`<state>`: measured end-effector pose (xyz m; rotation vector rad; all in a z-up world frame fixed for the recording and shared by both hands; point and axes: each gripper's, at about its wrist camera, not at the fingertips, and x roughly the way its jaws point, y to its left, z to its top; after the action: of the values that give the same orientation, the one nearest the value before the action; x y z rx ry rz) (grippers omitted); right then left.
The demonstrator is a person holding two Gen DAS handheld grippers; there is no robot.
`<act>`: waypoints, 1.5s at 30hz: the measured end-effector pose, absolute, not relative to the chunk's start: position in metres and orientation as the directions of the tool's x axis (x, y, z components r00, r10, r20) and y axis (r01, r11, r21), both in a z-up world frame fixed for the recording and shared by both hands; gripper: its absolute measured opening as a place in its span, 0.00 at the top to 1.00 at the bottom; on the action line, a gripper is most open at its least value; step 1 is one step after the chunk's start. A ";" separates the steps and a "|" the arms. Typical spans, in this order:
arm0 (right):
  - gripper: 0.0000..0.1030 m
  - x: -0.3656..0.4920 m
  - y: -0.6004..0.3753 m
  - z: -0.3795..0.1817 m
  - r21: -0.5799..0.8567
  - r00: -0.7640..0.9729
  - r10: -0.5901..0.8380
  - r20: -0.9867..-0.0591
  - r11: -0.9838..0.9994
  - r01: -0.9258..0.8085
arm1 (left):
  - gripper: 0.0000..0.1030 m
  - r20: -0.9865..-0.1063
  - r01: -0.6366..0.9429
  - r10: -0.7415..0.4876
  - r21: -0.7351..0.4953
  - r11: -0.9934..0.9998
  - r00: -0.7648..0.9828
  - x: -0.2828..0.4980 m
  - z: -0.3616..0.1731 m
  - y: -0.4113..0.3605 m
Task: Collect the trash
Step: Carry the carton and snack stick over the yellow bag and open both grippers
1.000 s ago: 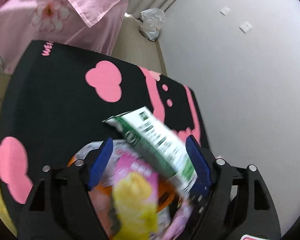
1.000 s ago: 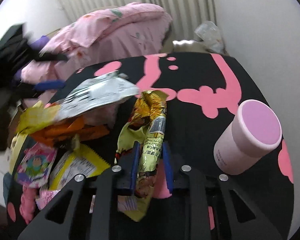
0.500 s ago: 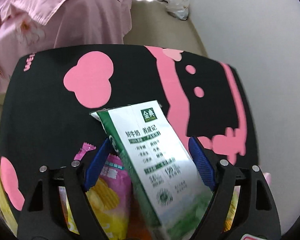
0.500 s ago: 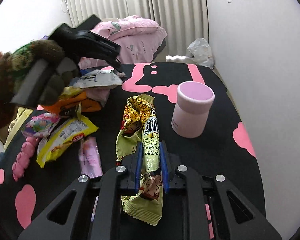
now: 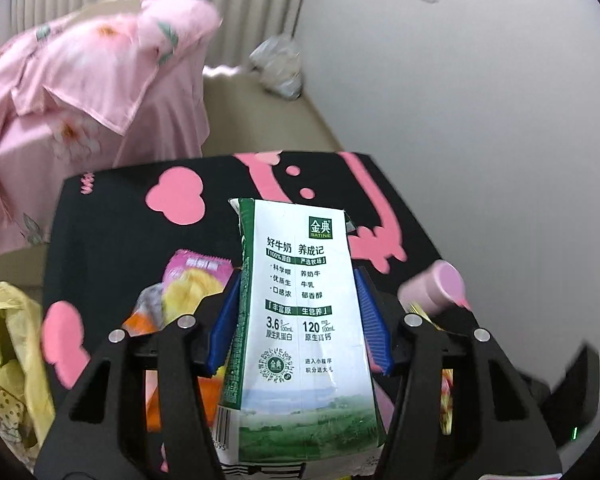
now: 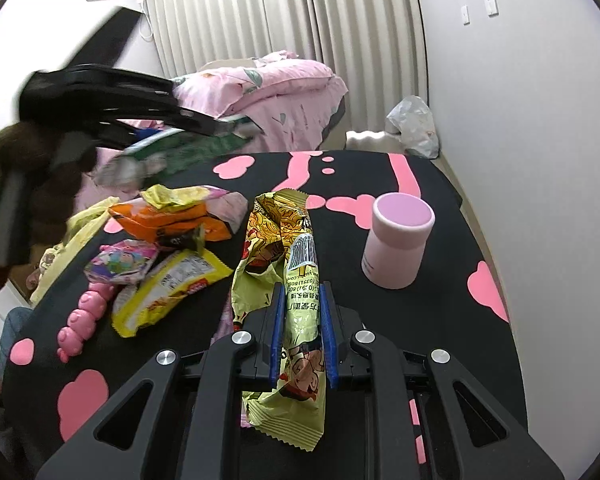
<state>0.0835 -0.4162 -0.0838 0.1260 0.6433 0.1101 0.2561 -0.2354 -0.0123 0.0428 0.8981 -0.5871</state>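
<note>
My left gripper [image 5: 296, 280] is shut on a flattened green and white milk carton [image 5: 302, 320] and holds it above the black table [image 5: 112, 232]; it shows blurred in the right wrist view [image 6: 180, 152]. My right gripper [image 6: 302, 292] is shut on a yellow-green snack wrapper [image 6: 296, 276], lifted over the table [image 6: 452, 320]. Several wrappers lie in a pile at the left: an orange one [image 6: 160, 220], a yellow one [image 6: 172, 288], a pink one [image 6: 120, 260].
A pink cylindrical container [image 6: 398, 246] stands on the table at the right. A pink bumpy toy [image 6: 84, 320] lies at the left. A yellow bag [image 5: 4, 360] hangs beside the table's left edge. A pink bed [image 6: 268, 92] and a white plastic bag [image 6: 414, 126] are behind.
My left gripper has closed on the milk carton and lifted it off the pile. My right gripper has risen and pulled back with the snack wrapper.
</note>
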 end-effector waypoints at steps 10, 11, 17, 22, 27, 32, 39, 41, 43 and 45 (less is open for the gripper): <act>0.83 0.072 -0.384 -0.079 0.146 0.741 0.198 -0.641 0.980 -0.135 | 0.50 -0.735 0.555 -0.466 -0.149 0.819 0.491 0.165 -0.016 -0.148; 0.83 0.071 -0.380 -0.082 0.144 0.731 0.199 -0.653 0.980 -0.139 | 0.50 -0.744 0.557 -0.454 -0.133 0.820 0.490 0.158 -0.024 -0.140; 0.76 0.070 -0.361 -0.098 0.133 0.657 0.236 -0.716 0.970 -0.205 | 0.50 -0.771 0.530 -0.424 -0.135 0.837 0.475 0.133 -0.063 -0.096; 0.54 0.064 -0.344 -0.091 0.089 0.639 0.253 -0.726 0.956 -0.278 | 0.50 -0.788 0.513 -0.399 -0.125 0.849 0.469 0.130 -0.083 -0.085; 0.54 0.074 -0.333 -0.090 0.065 0.607 0.209 -0.767 0.966 -0.250 | 0.50 -0.793 0.519 -0.419 -0.156 0.841 0.442 0.132 -0.090 -0.085; 0.54 0.102 -0.332 -0.105 0.079 0.561 0.179 -0.808 0.977 -0.198 | 0.49 -0.787 0.523 -0.437 -0.173 0.834 0.435 0.130 -0.087 -0.084; 0.72 0.101 -0.332 -0.084 0.068 0.617 0.203 -0.760 0.970 -0.235 | 0.37 -0.774 0.553 -0.452 -0.161 0.817 0.443 0.125 -0.070 -0.087; 0.72 0.094 -0.336 -0.077 0.067 0.641 0.204 -0.740 0.970 -0.232 | 0.36 -0.778 0.557 -0.441 -0.145 0.818 0.447 0.127 -0.067 -0.092; 0.72 0.091 -0.338 -0.074 0.068 0.656 0.201 -0.727 0.972 -0.223 | 0.35 -0.797 0.550 -0.406 -0.113 0.827 0.447 0.134 -0.068 -0.100; 0.72 0.087 -0.341 -0.072 0.075 0.673 0.204 -0.711 0.974 -0.215 | 0.35 -0.814 0.546 -0.373 -0.083 0.834 0.446 0.142 -0.071 -0.109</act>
<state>0.0868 -0.3414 -0.0716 -0.0156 0.7988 0.2359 0.1418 -0.1089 -0.0712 0.2026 0.9511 -0.5733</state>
